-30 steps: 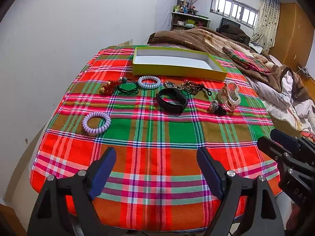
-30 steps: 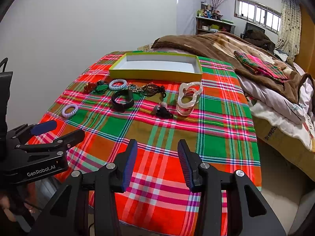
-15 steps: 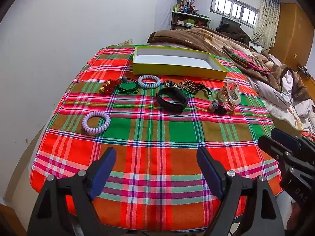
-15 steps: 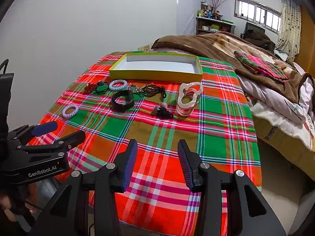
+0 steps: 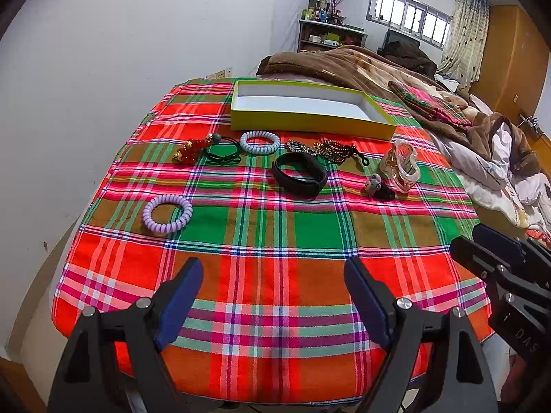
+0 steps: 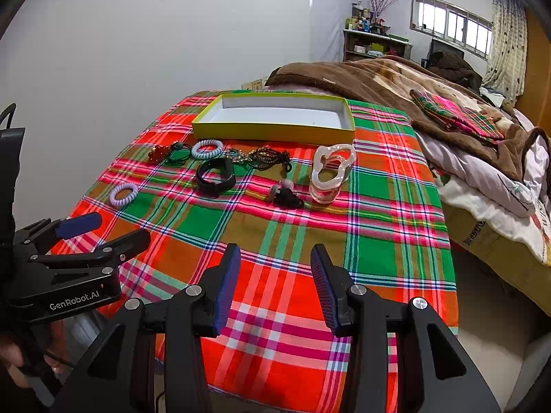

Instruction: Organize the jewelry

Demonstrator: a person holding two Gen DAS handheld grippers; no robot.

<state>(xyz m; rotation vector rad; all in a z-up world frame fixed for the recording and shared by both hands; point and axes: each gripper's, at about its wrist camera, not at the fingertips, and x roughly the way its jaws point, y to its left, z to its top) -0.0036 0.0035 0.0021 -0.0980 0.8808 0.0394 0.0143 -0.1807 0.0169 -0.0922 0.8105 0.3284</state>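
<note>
My left gripper (image 5: 273, 275) hangs over the near edge of the plaid cloth (image 5: 275, 241), fingers wide apart, holding nothing. My right gripper (image 6: 275, 261) likewise, gap narrower but clear. Yellow-green box (image 5: 310, 122) sits at the far end. Just in front of it: red bead charm (image 5: 191, 149), pale coil ring (image 5: 260, 141), bead chain (image 5: 327, 148). Nearer from the box: black band (image 5: 299, 175), clear clip (image 5: 401, 167), lilac coil (image 5: 167, 214).
</note>
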